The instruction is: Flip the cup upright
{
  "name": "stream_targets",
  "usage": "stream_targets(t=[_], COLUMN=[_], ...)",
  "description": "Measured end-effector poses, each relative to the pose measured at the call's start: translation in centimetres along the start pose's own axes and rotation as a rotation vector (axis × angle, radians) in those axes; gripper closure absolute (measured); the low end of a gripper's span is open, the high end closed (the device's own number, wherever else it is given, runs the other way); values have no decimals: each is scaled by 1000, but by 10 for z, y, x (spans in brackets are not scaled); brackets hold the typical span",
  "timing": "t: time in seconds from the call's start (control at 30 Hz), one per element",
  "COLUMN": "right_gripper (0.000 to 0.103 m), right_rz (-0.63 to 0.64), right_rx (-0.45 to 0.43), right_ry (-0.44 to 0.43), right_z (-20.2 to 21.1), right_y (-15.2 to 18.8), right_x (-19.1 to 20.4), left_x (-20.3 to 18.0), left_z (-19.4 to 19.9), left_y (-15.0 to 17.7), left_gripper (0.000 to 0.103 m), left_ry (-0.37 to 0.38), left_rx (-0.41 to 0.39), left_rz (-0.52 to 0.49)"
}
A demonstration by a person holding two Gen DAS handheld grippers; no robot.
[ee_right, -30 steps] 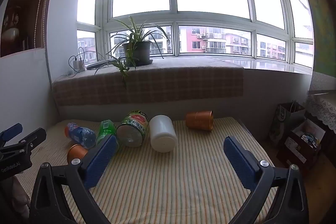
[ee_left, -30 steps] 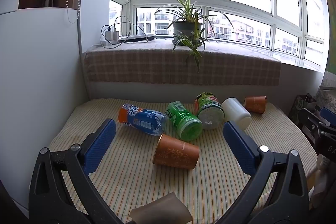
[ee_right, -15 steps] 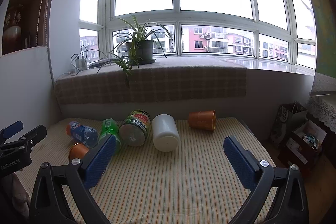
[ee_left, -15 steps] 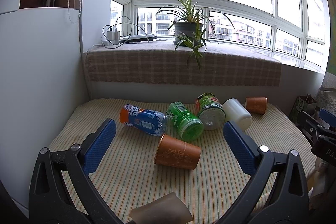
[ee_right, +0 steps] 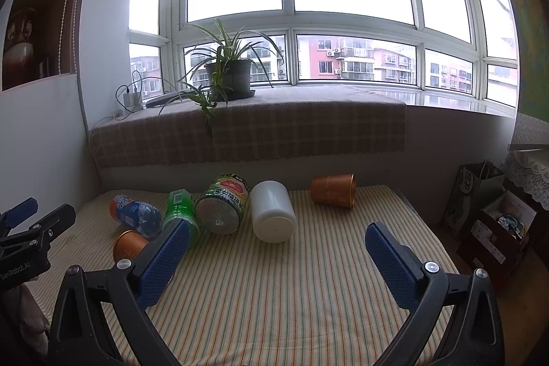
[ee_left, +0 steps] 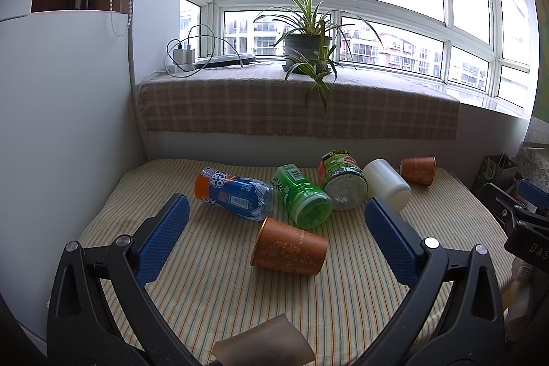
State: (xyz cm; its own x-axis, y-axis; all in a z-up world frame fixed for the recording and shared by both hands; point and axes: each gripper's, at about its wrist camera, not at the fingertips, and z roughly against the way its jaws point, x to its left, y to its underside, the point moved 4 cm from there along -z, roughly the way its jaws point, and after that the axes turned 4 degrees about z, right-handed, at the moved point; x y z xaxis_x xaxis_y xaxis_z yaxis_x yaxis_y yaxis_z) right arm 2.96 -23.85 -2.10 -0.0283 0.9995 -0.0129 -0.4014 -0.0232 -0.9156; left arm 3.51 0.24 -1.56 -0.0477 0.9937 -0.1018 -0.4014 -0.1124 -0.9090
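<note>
An orange patterned cup [ee_left: 289, 246] lies on its side on the striped cloth, mouth toward the left, just ahead of my open, empty left gripper [ee_left: 274, 239]. In the right wrist view that cup [ee_right: 128, 244] is partly hidden behind my left blue pad. A second orange cup [ee_left: 418, 170] lies on its side at the far right; in the right wrist view it [ee_right: 333, 190] is at the back, well beyond my open, empty right gripper [ee_right: 276, 258].
Lying on their sides between the cups are a blue bottle [ee_left: 233, 192], a green bottle [ee_left: 302, 199], a green-labelled jar [ee_left: 341, 180] and a white container [ee_right: 272, 211]. A cloth-covered sill with a potted plant [ee_right: 228, 79] runs behind. Boxes and bags [ee_right: 494, 228] stand right of the table.
Both views have shifted slightly; the objects sit a touch lower and nearer. Nothing on the cloth has moved and both grippers stay open.
</note>
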Motion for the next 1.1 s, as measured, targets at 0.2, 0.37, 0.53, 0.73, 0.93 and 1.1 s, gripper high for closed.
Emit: stream_targets(t=[0.2, 0.37, 0.53, 0.73, 0.93, 1.1], right_gripper=[0, 0, 0, 0, 0, 0], right_rz=[-3, -7, -12, -14, -14, -13], right_rx=[4, 8, 10, 13, 21, 25], right_ry=[-2, -5, -5, -7, -15, -18], right_z=[-1, -2, -3, -4, -6, -8], right_y=[1, 1, 2, 2, 3, 4], right_x=[0, -1, -1, 0, 1, 3], left_x=[0, 0, 1, 1, 1, 1], left_z=[0, 0, -1, -1, -1, -1], left_y=[0, 0, 0, 0, 0, 1], left_gripper=[0, 0, 0, 0, 0, 0], left_ry=[0, 0, 0, 0, 0, 0], left_rx=[0, 1, 1, 2, 3, 3], left_rz=[0, 0, 1, 2, 2, 3])
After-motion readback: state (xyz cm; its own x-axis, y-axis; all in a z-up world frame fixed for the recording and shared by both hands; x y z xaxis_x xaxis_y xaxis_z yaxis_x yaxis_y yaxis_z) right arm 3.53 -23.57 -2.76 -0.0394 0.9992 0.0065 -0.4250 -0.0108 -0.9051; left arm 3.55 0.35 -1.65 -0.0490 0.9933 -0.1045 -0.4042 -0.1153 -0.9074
